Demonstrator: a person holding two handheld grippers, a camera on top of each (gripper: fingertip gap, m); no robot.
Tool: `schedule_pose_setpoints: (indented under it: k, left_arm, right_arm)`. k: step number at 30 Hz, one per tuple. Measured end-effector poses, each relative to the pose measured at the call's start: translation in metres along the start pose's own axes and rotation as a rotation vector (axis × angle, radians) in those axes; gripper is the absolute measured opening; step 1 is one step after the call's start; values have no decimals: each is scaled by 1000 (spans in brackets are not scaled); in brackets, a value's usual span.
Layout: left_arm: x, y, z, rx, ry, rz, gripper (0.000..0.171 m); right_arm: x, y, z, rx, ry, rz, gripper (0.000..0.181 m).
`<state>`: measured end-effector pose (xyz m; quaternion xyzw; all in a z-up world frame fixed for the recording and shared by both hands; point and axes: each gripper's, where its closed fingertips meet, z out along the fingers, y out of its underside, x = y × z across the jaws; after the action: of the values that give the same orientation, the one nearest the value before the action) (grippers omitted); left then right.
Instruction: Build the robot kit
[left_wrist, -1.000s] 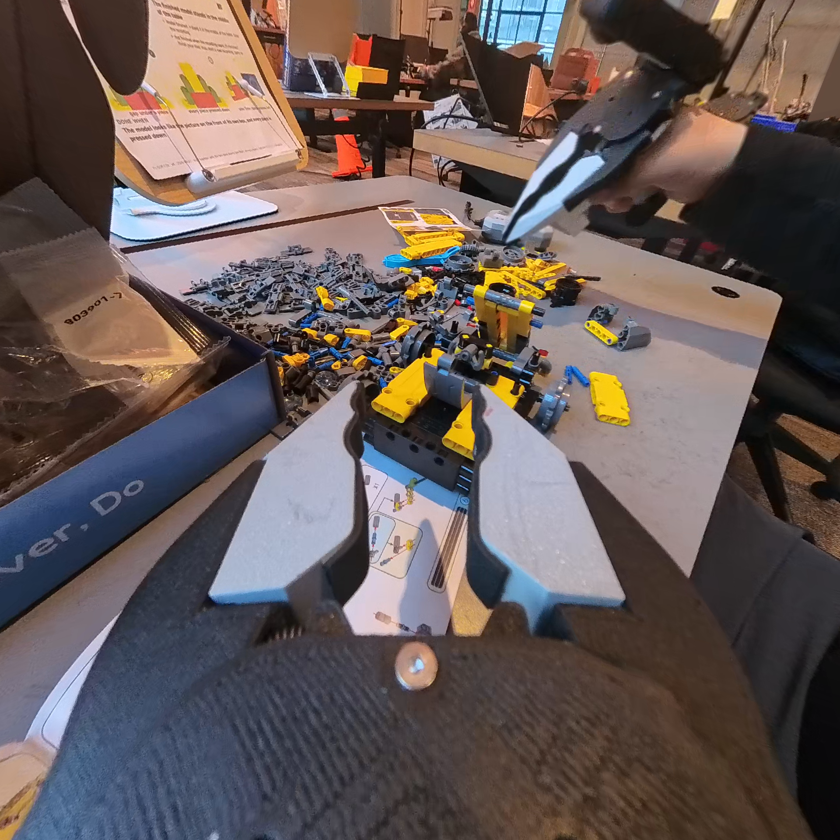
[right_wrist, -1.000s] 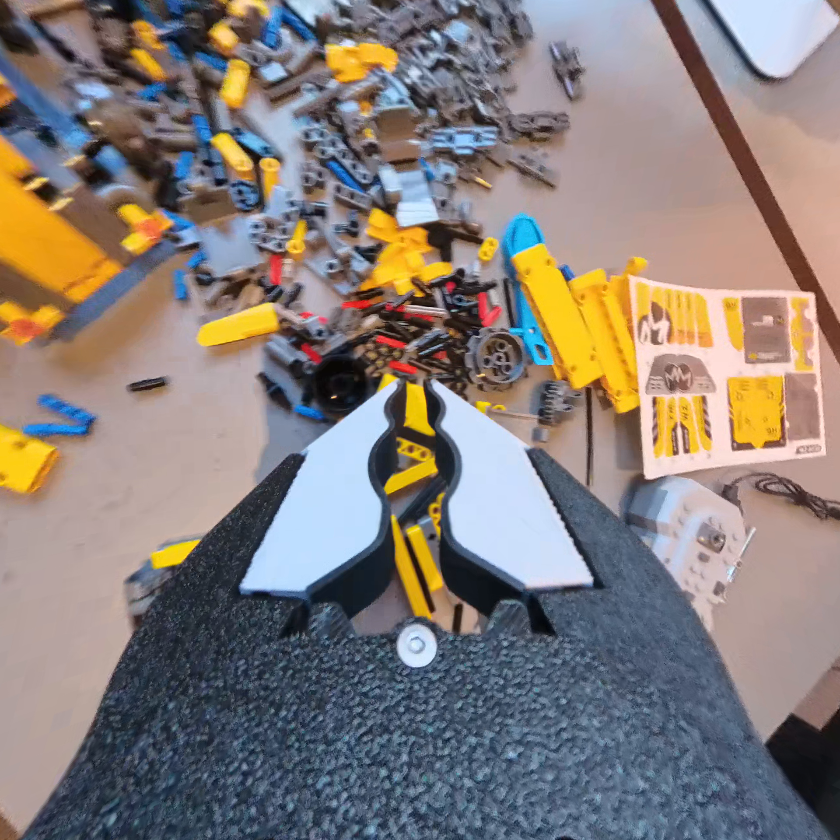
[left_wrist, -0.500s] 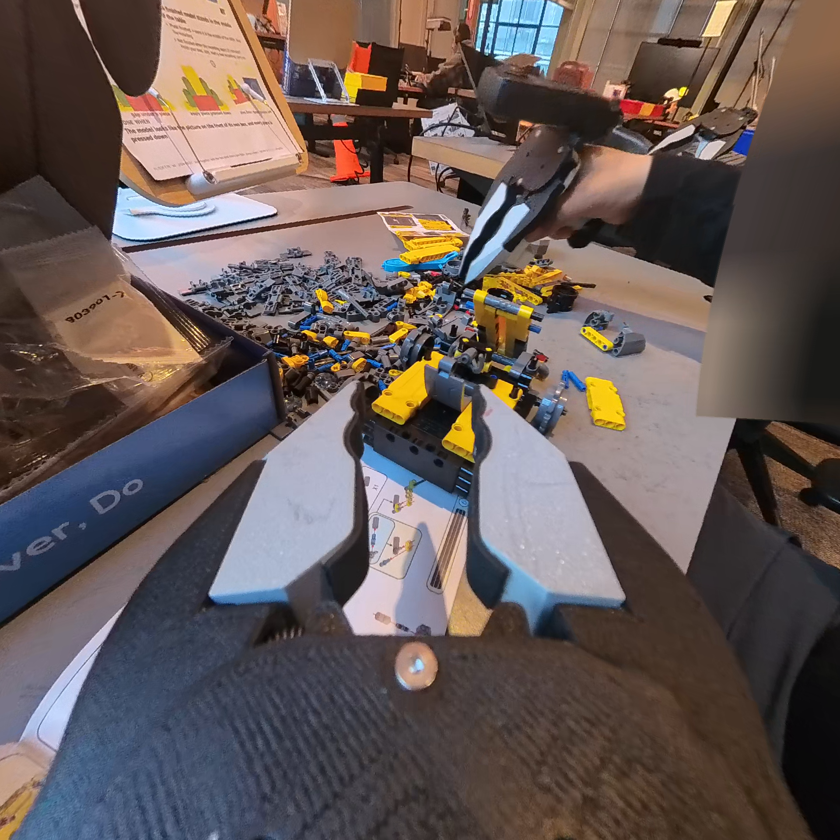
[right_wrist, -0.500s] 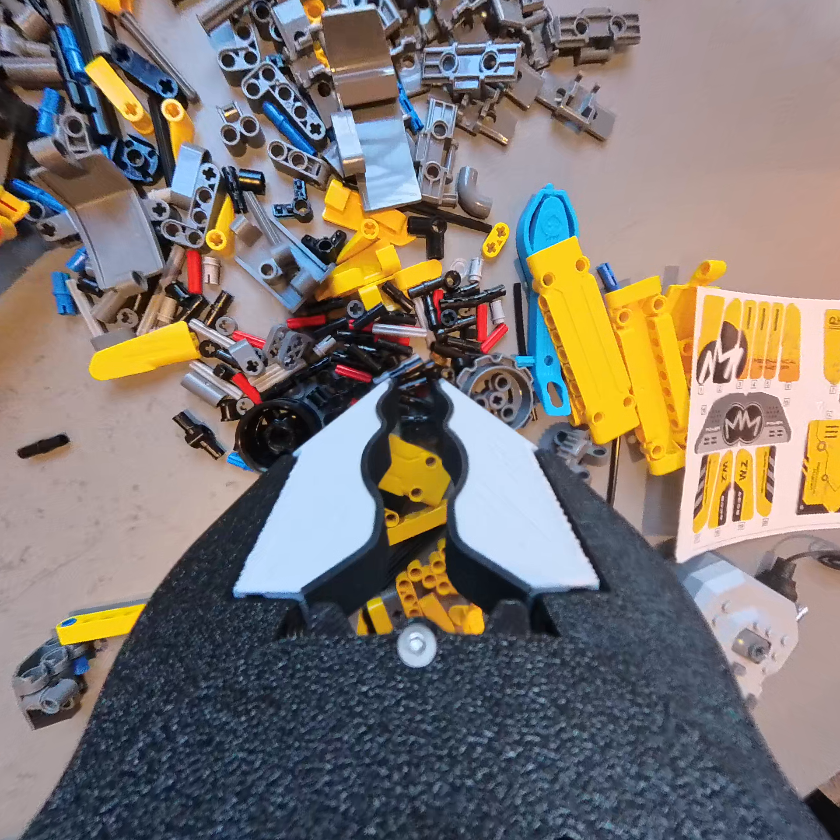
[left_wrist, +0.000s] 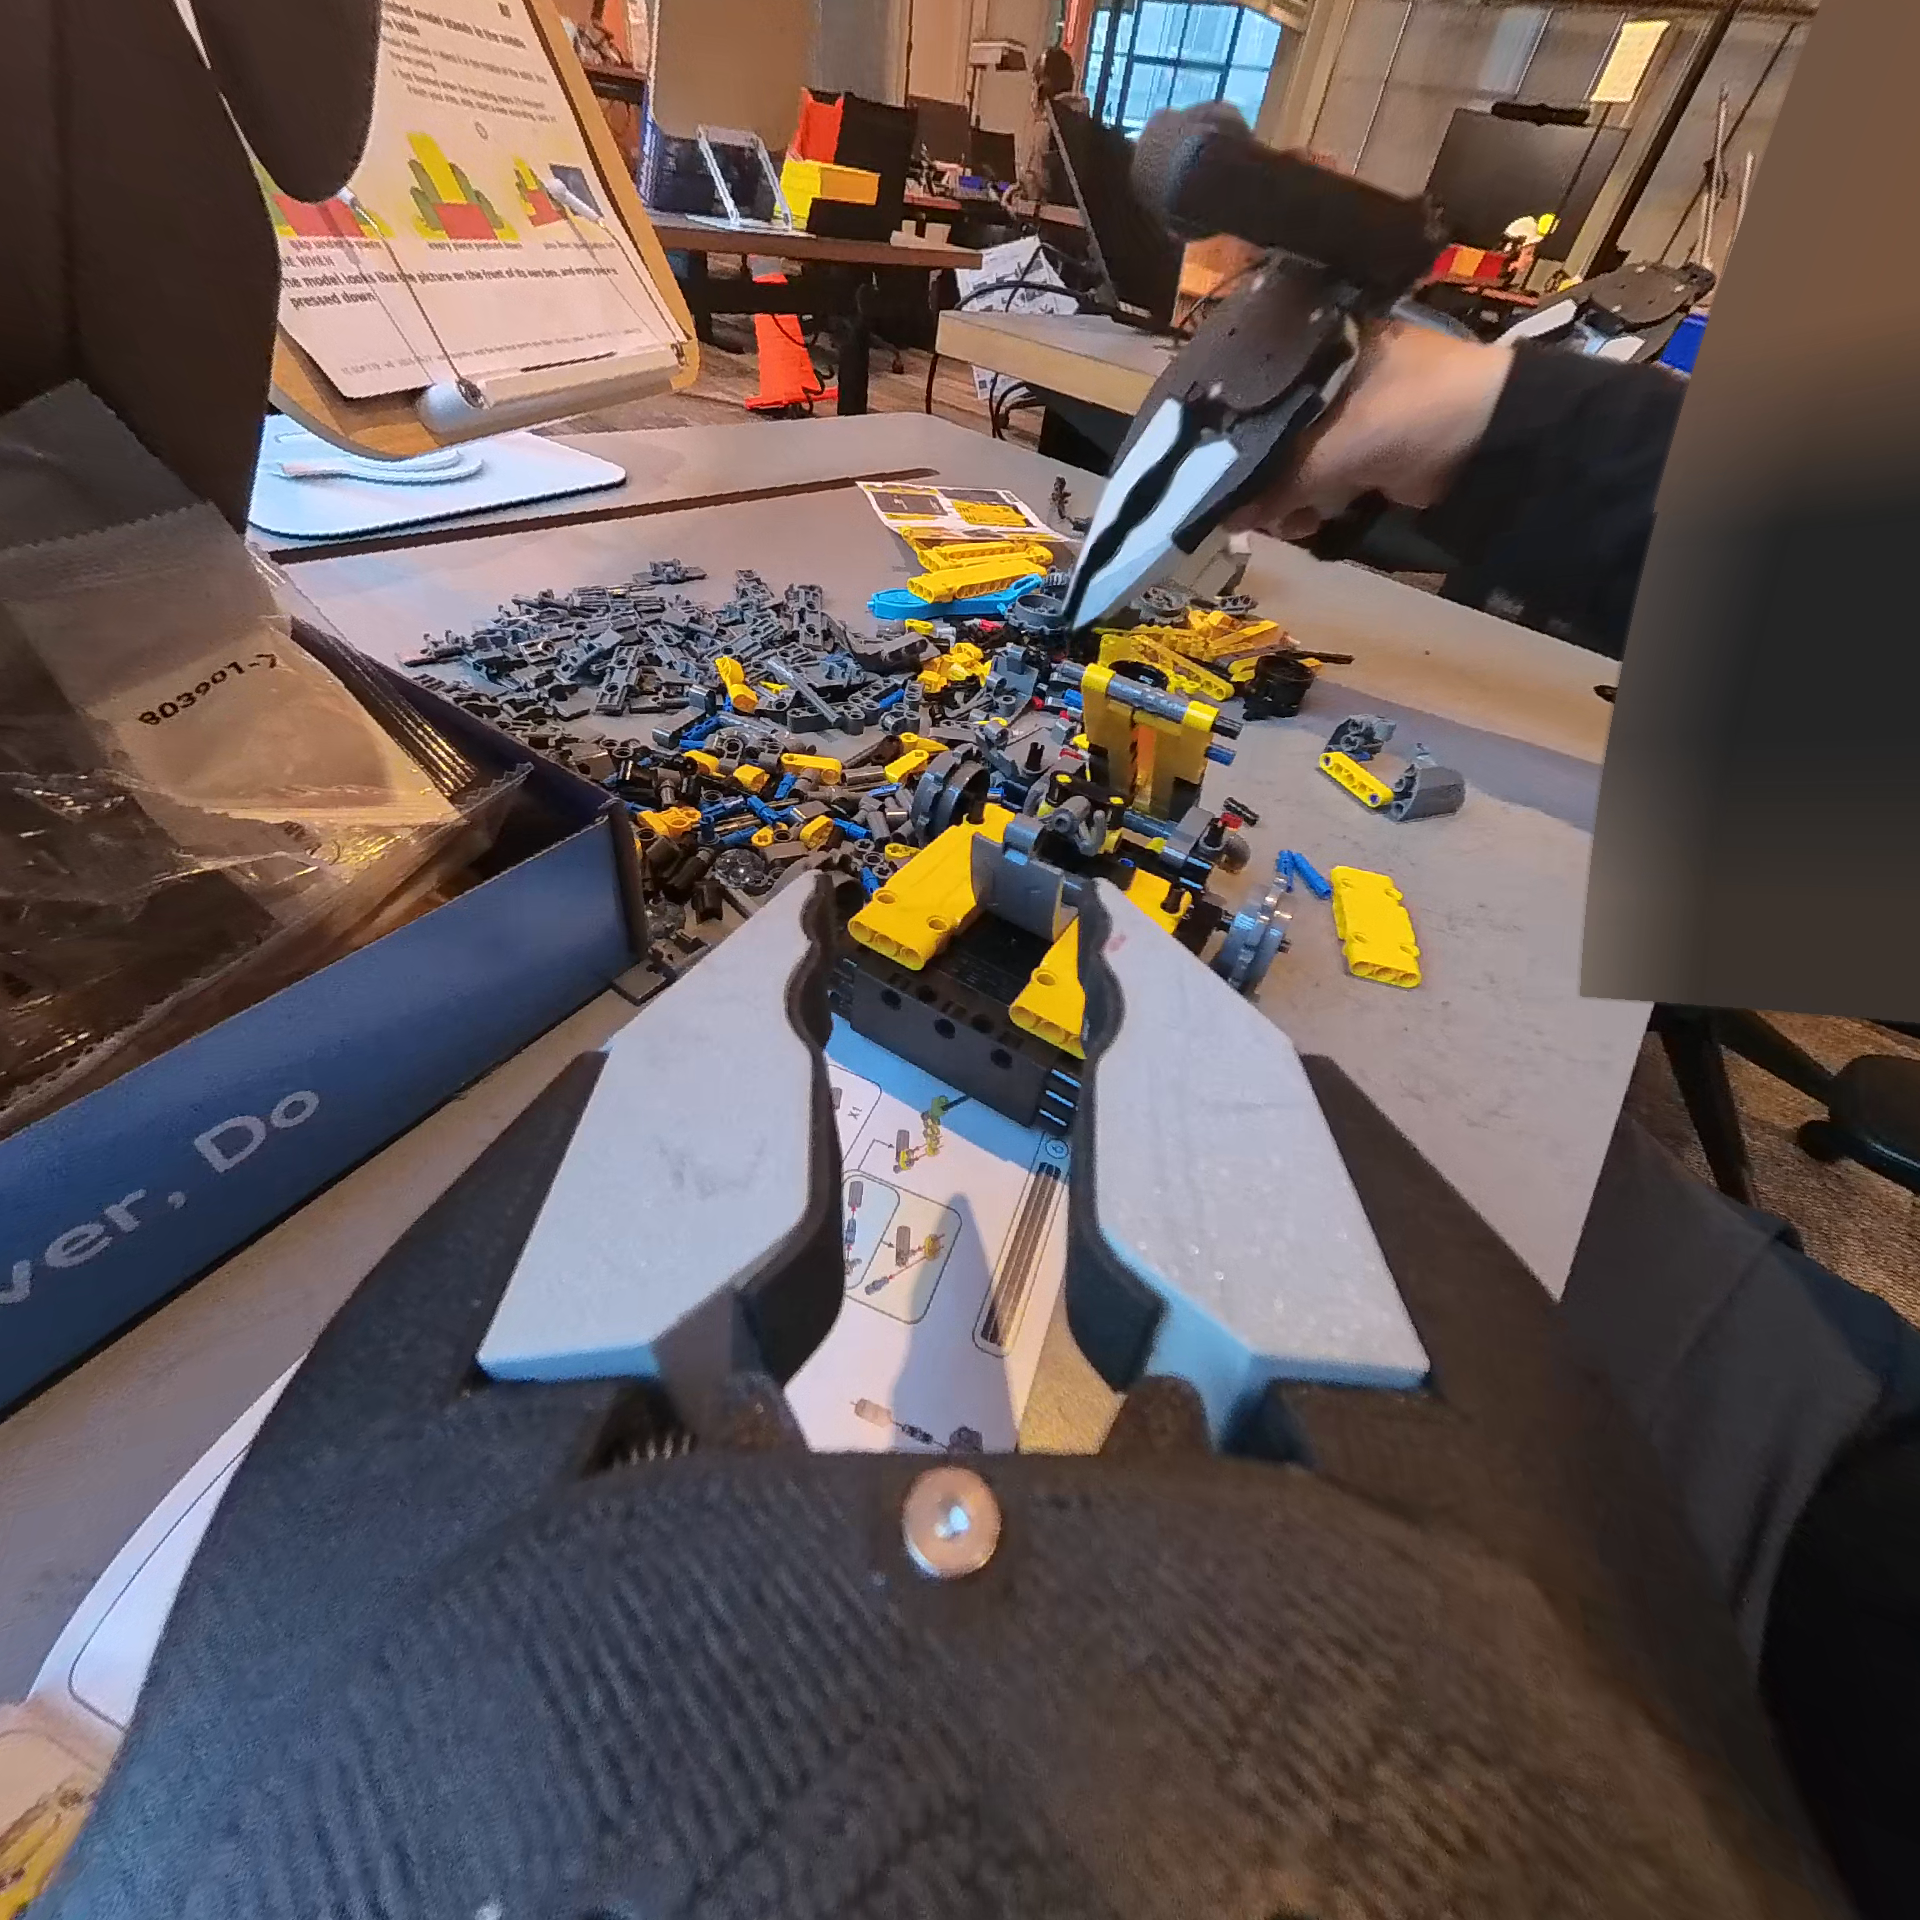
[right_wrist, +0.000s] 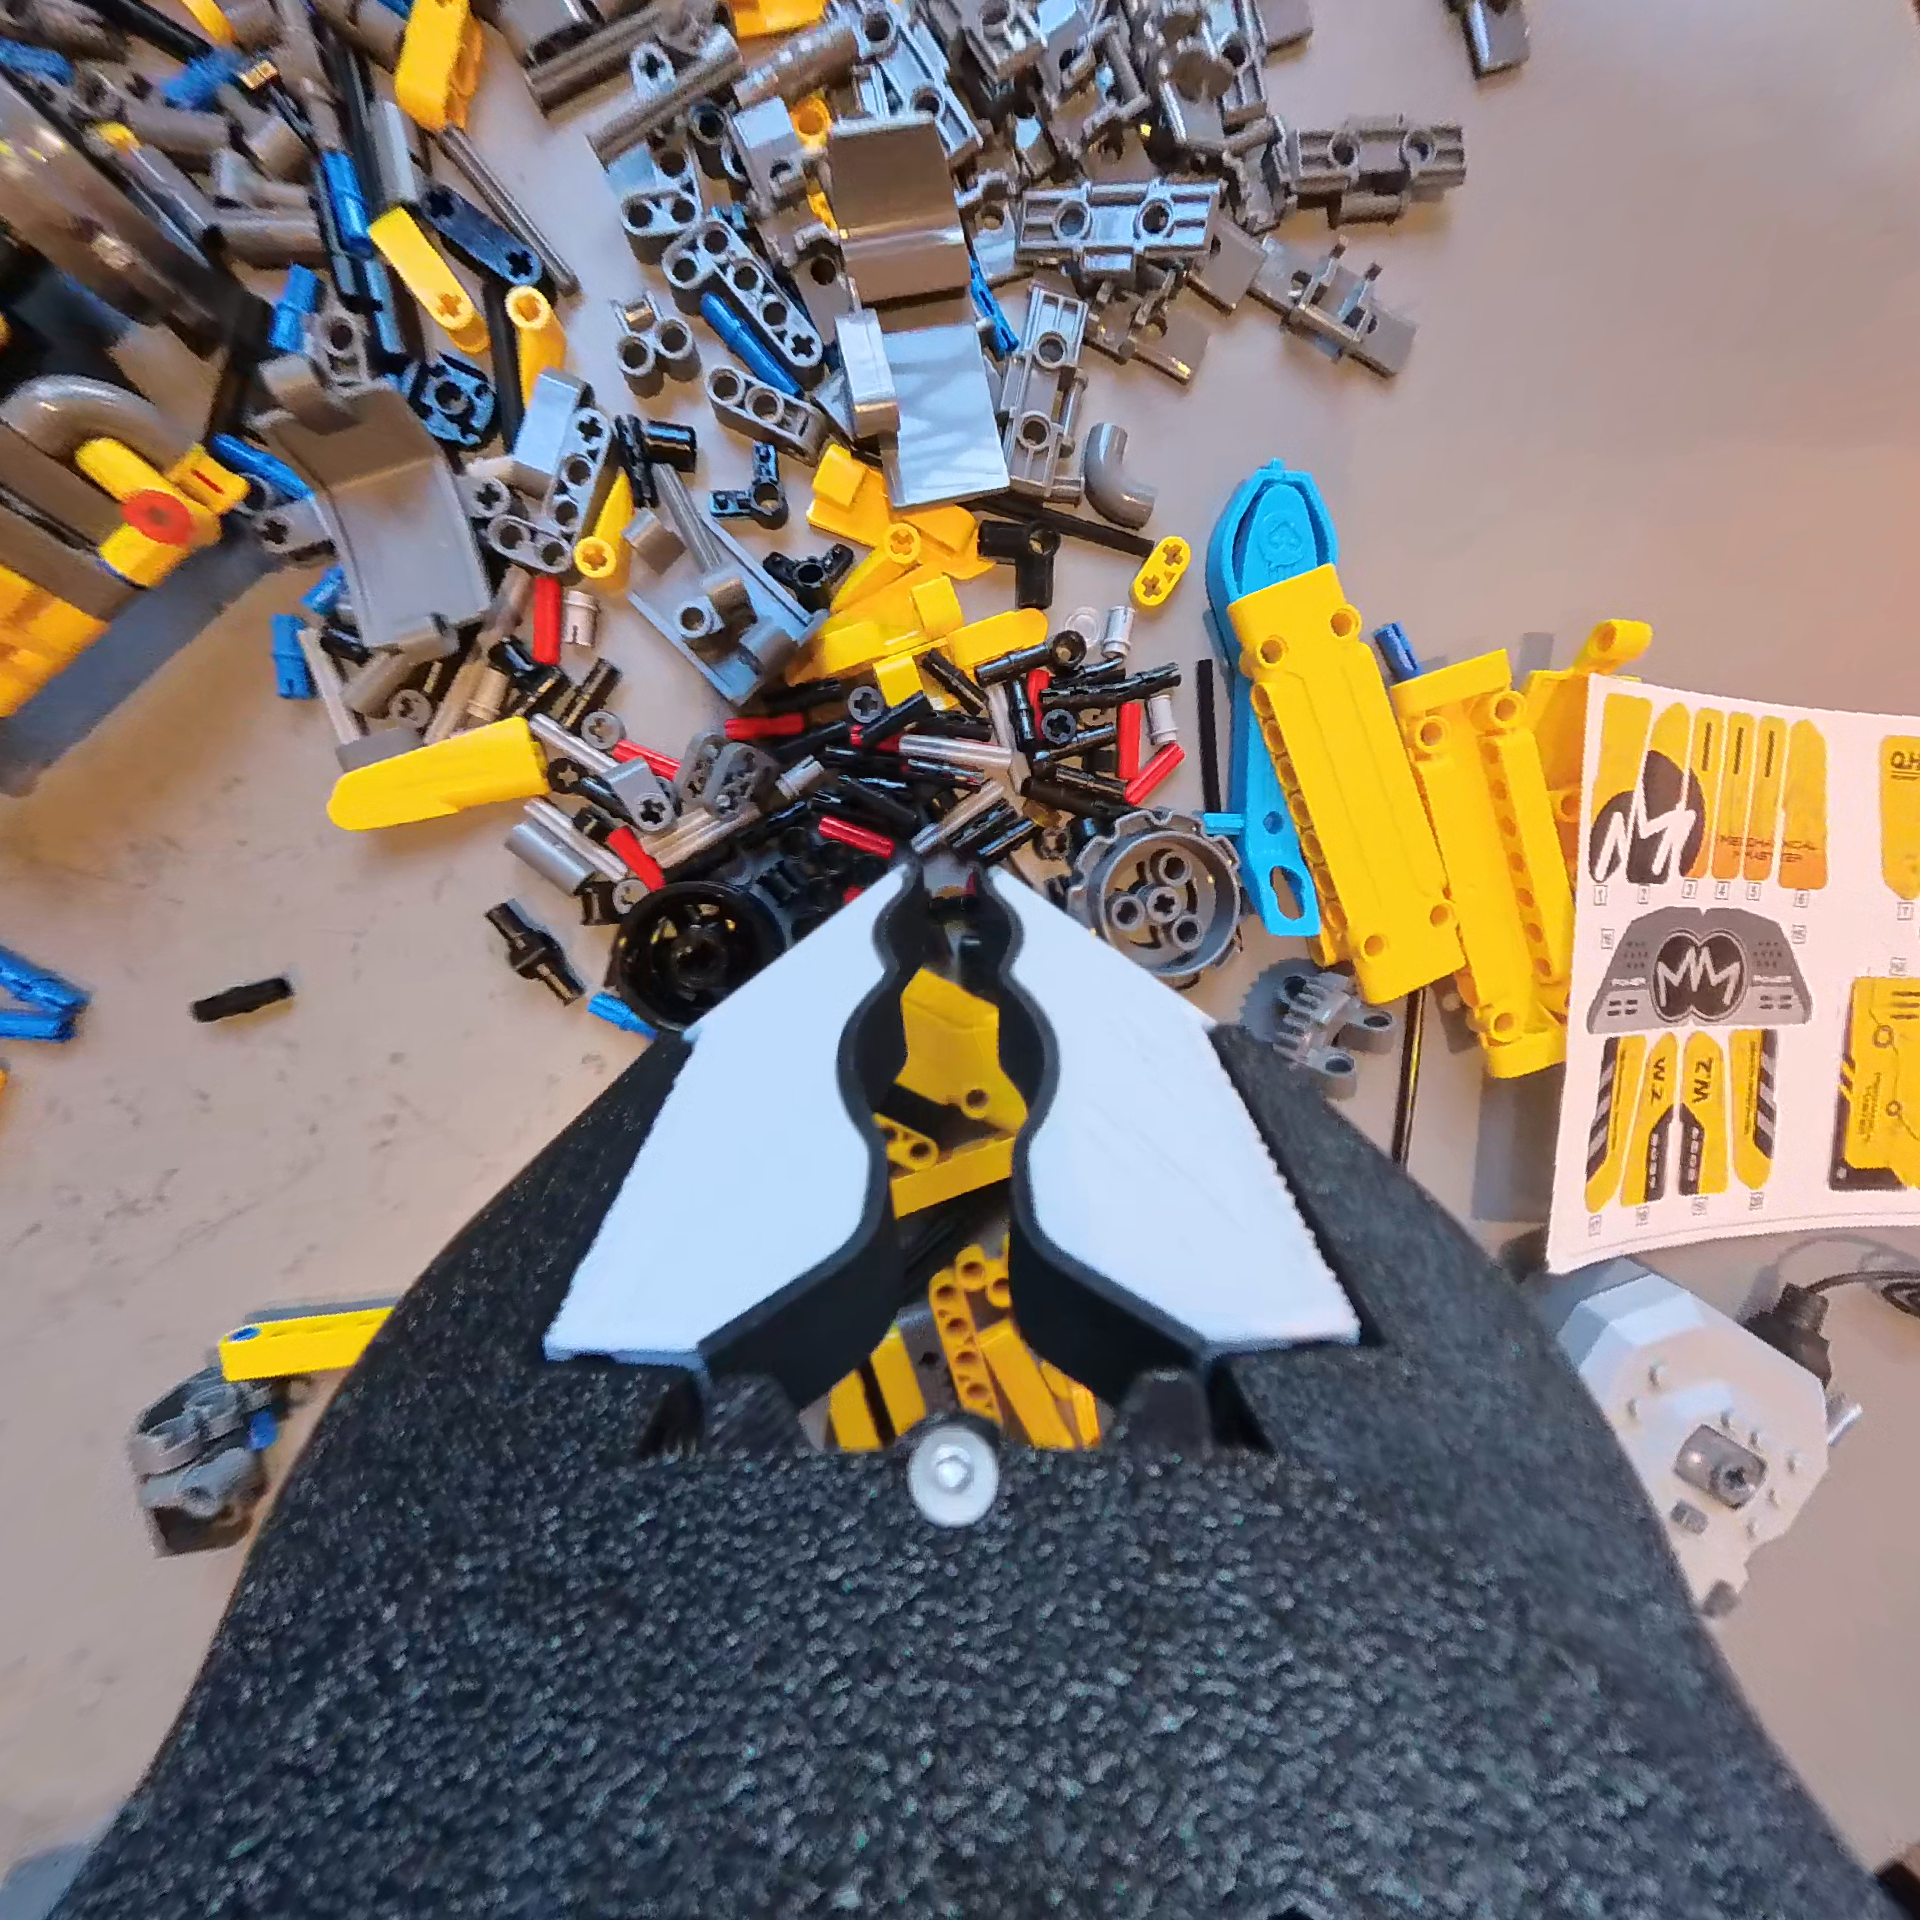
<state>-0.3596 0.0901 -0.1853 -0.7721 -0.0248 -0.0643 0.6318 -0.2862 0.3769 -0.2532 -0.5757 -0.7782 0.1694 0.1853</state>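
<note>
Our right claw (right_wrist: 951, 883) sits at the centre of the right wrist frame, its tips nearly together around a small grey-and-black pin (right_wrist: 948, 881) at the edge of the parts pile (right_wrist: 810, 582); we cannot tell whether the pin is clamped or only touched. Half a second ago these tips stood wider over a yellow piece, and a second ago the claw was farther back above the counter (right_wrist: 208, 1122). Just right of the tips lies a grey gear wheel (right_wrist: 1158, 899), just left a black wheel hub (right_wrist: 691, 951). Beyond, at centre right, yellow beams (right_wrist: 1340, 790) rest on a blue tool (right_wrist: 1262, 665), and a sticker sheet (right_wrist: 1745, 966) is cut off by the right edge. A pale grey motor block (right_wrist: 1704, 1444) shows at lower right, partly hidden by the claw body.

Our left claw (left_wrist: 951, 920) stays open and empty, low in the left wrist frame, its fingers on either side of the yellow and black model (left_wrist: 987, 935), with no contact visible. This view matches the earlier ones. An instruction sheet (left_wrist: 935, 1236) lies beneath the fingers. A blue box (left_wrist: 312, 1049) with plastic bags is cropped at the left. In the upper right the right claw (left_wrist: 1081, 608) has come down into the pile; the hand (left_wrist: 1382, 436) holding it is half covered by a blur patch.
</note>
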Motion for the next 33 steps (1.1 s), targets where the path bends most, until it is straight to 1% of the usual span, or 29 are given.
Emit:
schedule_pose_setpoints:
  k: [3, 6, 12, 16, 20, 23, 26, 29, 33]
  left_arm:
    - [0, 0, 0, 0, 0, 3, 44]
    - [1, 0, 0, -1, 0, 6, 44]
    - [1, 1, 1, -5, -3, 13, 44]
    - [1, 1, 1, -6, -9, 21, 44]
    - [1, 1, 1, -9, -14, 30, 44]
    - [2, 1, 1, -10, -15, 35, 44]
    - [2, 1, 1, -11, -16, 35, 44]
    - [2, 1, 1, -10, -15, 34, 44]
    - [2, 1, 1, -5, -16, 36, 44]
  right_arm:
    - [-8, -5, -13, 42, -6, -9, 10]
    - [-27, -8, -26, 83, -39, -35, 10]
    - [-81, -14, -42, 150, -142, -47, 10]
    - [-117, -5, -37, 147, -191, -66, 10]
    - [-137, 16, -19, 78, -209, -83, 10]
    - [-140, 26, -10, 39, -182, -102, 10]
    - [-140, 26, -9, 41, -181, -94, 14]
    - [-137, 24, -15, 69, -173, -66, 15]
    - [-132, 16, -31, 157, -169, 3, 14]
